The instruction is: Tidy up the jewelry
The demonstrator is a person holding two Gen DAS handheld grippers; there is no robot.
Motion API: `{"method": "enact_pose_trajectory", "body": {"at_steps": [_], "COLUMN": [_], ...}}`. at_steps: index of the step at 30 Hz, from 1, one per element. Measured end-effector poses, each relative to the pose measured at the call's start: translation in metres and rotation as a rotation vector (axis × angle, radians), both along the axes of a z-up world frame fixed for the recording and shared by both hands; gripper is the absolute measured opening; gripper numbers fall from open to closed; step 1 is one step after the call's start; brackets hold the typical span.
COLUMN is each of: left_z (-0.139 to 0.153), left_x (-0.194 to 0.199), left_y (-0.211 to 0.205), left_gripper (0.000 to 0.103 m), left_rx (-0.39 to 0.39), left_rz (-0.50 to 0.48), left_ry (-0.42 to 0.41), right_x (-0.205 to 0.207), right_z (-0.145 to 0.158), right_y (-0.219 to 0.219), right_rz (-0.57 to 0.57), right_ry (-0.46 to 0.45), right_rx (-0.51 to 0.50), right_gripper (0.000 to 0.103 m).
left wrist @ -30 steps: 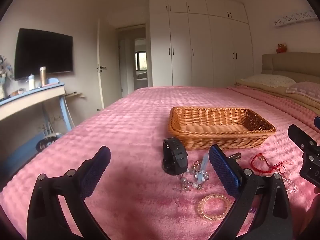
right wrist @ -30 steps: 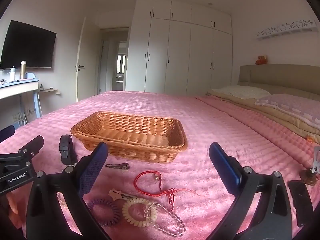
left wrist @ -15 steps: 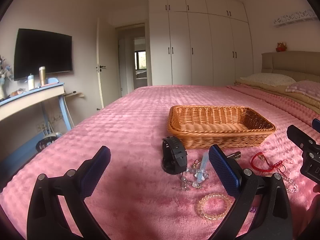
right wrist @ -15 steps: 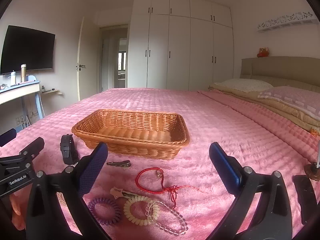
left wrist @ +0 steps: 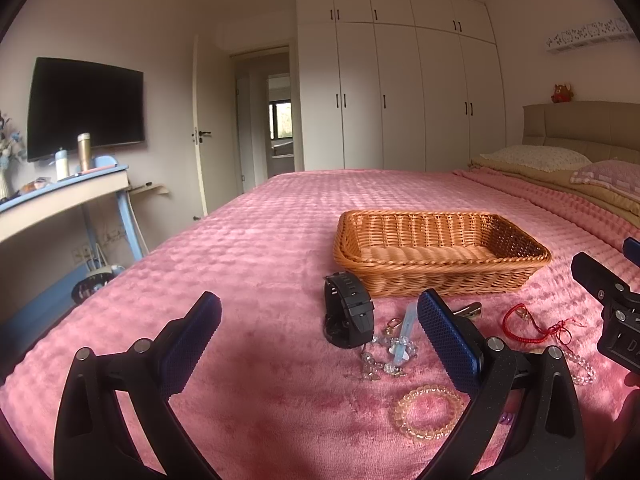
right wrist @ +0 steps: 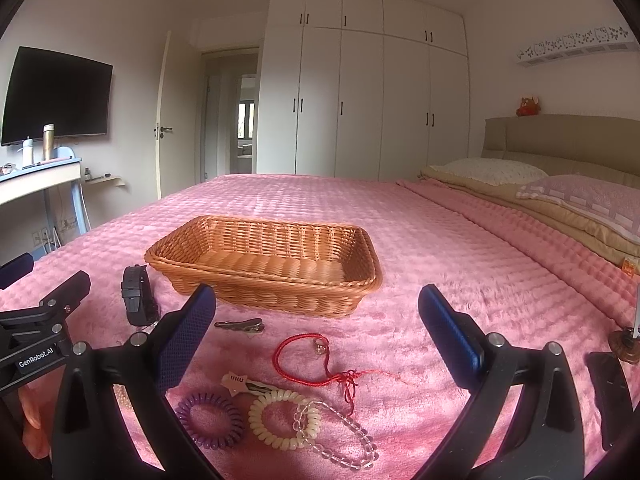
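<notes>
An empty wicker basket (left wrist: 440, 256) (right wrist: 264, 268) sits on the pink bedspread. In front of it lie a black watch (left wrist: 348, 314) (right wrist: 136, 300), a crystal bead piece (left wrist: 390, 354), a yellow bead bracelet (left wrist: 428, 412), a metal hair clip (right wrist: 240, 325), a red cord bracelet (right wrist: 304, 356) (left wrist: 524, 326), a purple coil tie (right wrist: 210, 418), a cream coil tie (right wrist: 284, 420) and a clear bead strand (right wrist: 340, 436). My left gripper (left wrist: 320, 344) is open and empty, left of the watch. My right gripper (right wrist: 316, 344) is open and empty above the red cord.
The pink bedspread (left wrist: 260, 248) stretches far behind the basket. Pillows (right wrist: 560, 192) and a headboard lie at the right. A desk (left wrist: 60, 196) with bottles stands off the bed's left edge. A dark phone (right wrist: 608, 396) and small stand lie at the right.
Both grippers have tipped slightly, so the scene sits a little lower in the views. Nothing on the bed has moved and both grippers stay open.
</notes>
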State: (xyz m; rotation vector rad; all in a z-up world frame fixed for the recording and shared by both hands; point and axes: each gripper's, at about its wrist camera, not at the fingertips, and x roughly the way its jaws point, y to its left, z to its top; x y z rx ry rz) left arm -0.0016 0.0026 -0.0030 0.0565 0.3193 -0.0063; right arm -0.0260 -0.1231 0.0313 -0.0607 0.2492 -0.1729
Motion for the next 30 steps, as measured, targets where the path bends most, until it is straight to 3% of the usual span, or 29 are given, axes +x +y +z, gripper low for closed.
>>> {"method": "enact_pose_trajectory", "body": {"at_steps": [30], "left_z": [-0.0004], "left_x": [-0.0005], "left_y": [-0.0003], "left_gripper": [0.096], "left_rx": [0.0], "left_rz": [-0.001], "left_ry": [0.003], "right_x": [-0.0002], "right_z": [0.0014], "right_y": [0.0007], "right_rz": [0.009], "right_ry": [0.002], "right_rx": [0.002], "right_gripper": [0.097]}}
